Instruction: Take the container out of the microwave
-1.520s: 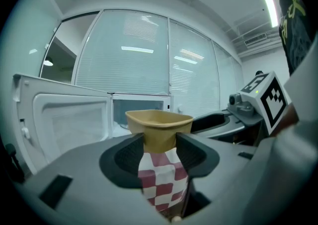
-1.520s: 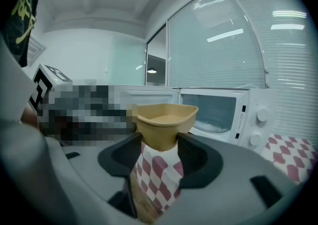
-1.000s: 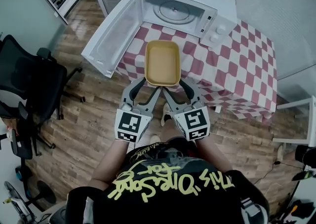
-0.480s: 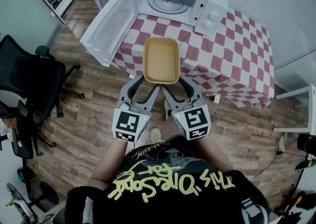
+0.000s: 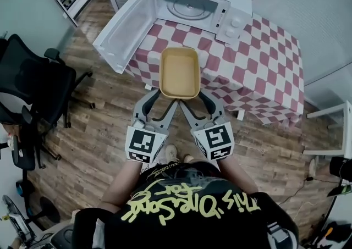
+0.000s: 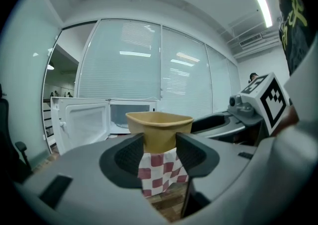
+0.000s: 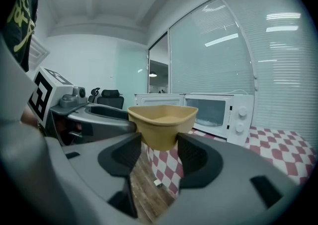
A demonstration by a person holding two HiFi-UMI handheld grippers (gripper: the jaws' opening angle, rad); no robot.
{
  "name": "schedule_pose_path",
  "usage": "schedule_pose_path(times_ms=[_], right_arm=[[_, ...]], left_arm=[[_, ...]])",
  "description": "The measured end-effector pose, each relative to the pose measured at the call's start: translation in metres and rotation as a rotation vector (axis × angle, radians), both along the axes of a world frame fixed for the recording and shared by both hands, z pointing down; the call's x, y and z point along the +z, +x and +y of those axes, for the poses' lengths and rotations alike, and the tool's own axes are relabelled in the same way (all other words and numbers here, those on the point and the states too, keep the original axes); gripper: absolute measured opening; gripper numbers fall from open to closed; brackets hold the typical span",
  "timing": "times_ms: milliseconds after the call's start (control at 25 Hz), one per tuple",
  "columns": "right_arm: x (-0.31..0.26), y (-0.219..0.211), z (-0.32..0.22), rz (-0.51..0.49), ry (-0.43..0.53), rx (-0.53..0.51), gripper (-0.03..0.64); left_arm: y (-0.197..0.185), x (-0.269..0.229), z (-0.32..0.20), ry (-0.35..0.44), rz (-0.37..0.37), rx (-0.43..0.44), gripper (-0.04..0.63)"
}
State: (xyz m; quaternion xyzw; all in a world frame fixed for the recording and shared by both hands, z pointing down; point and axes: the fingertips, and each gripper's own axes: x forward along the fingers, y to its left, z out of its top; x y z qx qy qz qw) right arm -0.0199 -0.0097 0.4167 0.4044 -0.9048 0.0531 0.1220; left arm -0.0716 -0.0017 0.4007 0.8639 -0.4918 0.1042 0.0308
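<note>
The tan rectangular container [image 5: 179, 72] is empty and hangs level over the near edge of the red-and-white checked table [image 5: 258, 61], outside the microwave [image 5: 192, 6]. My left gripper [image 5: 165, 98] grips its near left corner and my right gripper [image 5: 192, 98] its near right corner. In the left gripper view the container [image 6: 159, 129] sits pinched between the two jaws of the left gripper [image 6: 160, 152]. The right gripper view shows the container [image 7: 161, 124] held the same way by the right gripper [image 7: 160, 152]. The microwave's door [image 5: 124, 28] stands wide open to the left, and the glass turntable inside is bare.
A black office chair [image 5: 33, 88] stands on the wooden floor at the left. A white frame [image 5: 330, 132] stands at the right past the table's corner. White blinds run behind the microwave. The open door juts out past the table's left edge.
Both grippers and the container have drawn back slightly from the microwave toward the person, so more of the container hangs beyond the table's near edge. The grip is unchanged.
</note>
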Motion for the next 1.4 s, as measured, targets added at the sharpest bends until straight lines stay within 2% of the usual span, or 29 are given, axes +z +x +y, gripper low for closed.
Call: schedule_pose_path(times_ms=[640,1400], right_arm=[[-0.004,0.043,0.033,0.011,0.003,-0.072,0.233],[-0.004,0.068,0.074,0.005,0.025,-0.133,0.233]], left_arm=[[0.043,-0.004,0.036,-0.004,0.017,-0.061,0.207],[0.069,-0.003,0.08,0.016,0.012,-0.122,0.207]])
